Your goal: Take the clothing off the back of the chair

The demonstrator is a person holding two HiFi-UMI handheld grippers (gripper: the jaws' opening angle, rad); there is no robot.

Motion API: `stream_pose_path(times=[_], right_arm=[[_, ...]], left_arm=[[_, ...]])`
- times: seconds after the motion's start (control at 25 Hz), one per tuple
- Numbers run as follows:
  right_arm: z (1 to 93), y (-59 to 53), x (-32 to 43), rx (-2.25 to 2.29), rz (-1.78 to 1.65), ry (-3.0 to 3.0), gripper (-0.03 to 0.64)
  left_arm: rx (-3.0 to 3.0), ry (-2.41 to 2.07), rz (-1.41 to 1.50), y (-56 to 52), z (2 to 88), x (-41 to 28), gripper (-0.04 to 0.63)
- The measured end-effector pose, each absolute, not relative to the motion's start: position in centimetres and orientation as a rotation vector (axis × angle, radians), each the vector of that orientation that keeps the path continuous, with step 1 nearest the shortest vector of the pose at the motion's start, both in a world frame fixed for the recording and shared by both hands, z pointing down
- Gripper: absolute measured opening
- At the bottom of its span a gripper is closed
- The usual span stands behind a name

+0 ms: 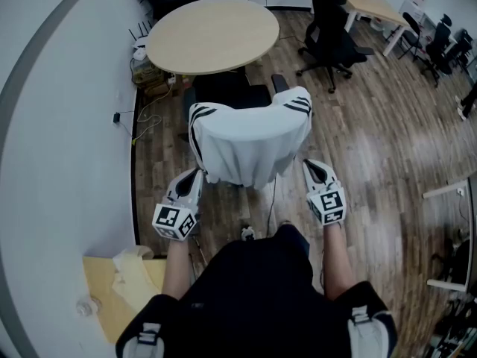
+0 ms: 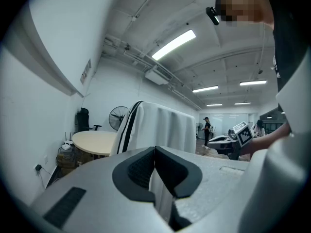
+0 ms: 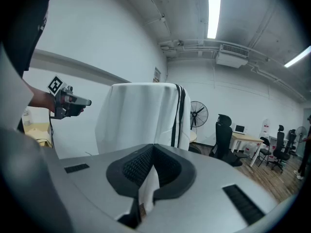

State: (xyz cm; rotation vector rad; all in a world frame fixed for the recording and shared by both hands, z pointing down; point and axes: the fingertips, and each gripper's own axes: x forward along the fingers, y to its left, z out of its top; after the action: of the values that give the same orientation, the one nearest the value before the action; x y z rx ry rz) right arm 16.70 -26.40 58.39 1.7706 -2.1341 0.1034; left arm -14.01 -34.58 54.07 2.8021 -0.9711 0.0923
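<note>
Hanging over the back of the chair [image 1: 223,92] in the head view, the white garment [image 1: 250,144] with black stripes is seen just short of a round table [image 1: 212,32]. Its lower edge is gripped at both sides: the left corner is taken by the left gripper [image 1: 197,174] and the right corner by the right gripper [image 1: 309,167], the two held about level with each other. In the left gripper view, the jaws are seen closed together, with a strip of white cloth clamped between the pads; the garment stands draped beyond them, its striped edge at the left, with the table and a fan [image 2: 118,117] behind it and the other gripper at the right. In the right gripper view, the jaws are likewise seen shut on a fold of white cloth, the garment is shown draped just ahead with its stripes at the right edge, and the left gripper is seen at the left.
</note>
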Motion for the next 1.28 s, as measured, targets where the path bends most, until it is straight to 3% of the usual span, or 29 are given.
stream_pose_path(times=[1.2,1.28], right_arm=[[52.9,-33.2,21.1,1.792,-0.061,-2.264,-0.003],[52.0,-33.8,21.2,1.793,-0.081,-2.286,0.025]], left_arm=[[2.740,-1.208,-0.043,-39.8,51.6,-13.2,0.003],[2.740,-1.239,-0.085,-40.4,50.8,-13.2,0.003]])
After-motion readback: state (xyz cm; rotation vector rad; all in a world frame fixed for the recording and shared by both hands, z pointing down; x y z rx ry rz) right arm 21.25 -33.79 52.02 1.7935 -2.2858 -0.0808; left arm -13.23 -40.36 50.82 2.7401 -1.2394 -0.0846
